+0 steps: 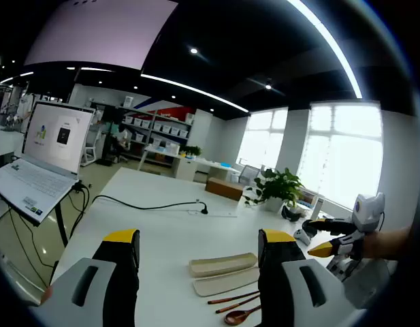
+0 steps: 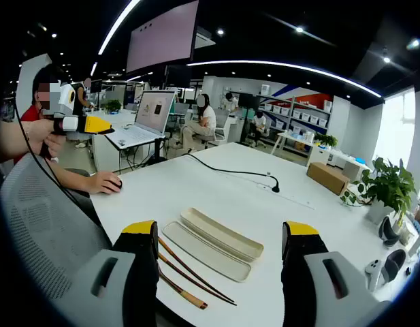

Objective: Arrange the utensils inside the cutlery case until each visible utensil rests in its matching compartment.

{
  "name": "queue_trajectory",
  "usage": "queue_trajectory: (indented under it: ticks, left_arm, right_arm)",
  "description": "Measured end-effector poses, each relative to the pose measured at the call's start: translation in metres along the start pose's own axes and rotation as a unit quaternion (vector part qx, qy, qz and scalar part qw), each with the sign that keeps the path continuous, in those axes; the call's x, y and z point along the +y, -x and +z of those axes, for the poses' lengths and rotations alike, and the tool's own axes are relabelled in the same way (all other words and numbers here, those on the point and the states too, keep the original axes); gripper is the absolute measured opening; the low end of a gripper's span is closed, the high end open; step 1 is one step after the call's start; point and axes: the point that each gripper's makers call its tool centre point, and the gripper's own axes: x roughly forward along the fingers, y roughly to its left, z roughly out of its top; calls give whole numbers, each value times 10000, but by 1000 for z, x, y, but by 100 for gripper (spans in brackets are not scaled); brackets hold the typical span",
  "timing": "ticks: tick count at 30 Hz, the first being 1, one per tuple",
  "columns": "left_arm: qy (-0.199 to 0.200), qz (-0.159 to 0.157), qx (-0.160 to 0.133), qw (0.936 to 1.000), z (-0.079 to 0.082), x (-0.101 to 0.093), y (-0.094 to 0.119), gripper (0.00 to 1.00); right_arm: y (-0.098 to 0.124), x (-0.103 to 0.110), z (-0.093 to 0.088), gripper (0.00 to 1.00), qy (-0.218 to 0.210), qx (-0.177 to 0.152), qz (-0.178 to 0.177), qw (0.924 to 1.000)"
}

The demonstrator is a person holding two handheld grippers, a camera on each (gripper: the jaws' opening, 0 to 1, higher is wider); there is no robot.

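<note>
The beige cutlery case lies open in two long parts on the white table: a shallow tray [image 2: 204, 251] and a lid [image 2: 222, 235] side by side, also seen as tray [image 1: 227, 281] and lid [image 1: 223, 263]. Two brown chopsticks [image 2: 189, 272] lie loose beside the tray, partly behind my right jaw's inner edge. From the left gripper view the chopsticks [image 1: 237, 298] and a brown spoon [image 1: 240, 315] rest on the table near the case. My left gripper [image 1: 199, 238] is open above the table. My right gripper [image 2: 221, 231] is open, hovering over the case, empty.
An open laptop [image 1: 43, 157] stands on a side desk. A black cable [image 2: 230, 170] runs across the table. A cardboard box [image 2: 327, 178] and a potted plant [image 2: 386, 187] sit at the far end. A seated person rests a hand [image 2: 104, 182] on the table edge beside a mesh chair [image 2: 39, 225].
</note>
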Motion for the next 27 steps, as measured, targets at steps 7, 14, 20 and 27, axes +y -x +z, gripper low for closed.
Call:
queue_trajectory:
  ticks: [7,14,20,27]
  left_arm:
    - [1,2,-8,10000,0,0,0,73]
    - [2,0,-3,10000,0,0,0,73]
    - [9,-6,2,10000,0,0,-1,72]
    - [-11,-13,17,10000,0,0,-1,72]
  right_arm:
    - [0,0,0,73,-6,-5,1,10000]
    - [0,0,0,73,-6,0,3,10000]
    - [-1,0,1,72,41,-36,28,10000]
    - [-2,2,2,71,62,-47,71,9999]
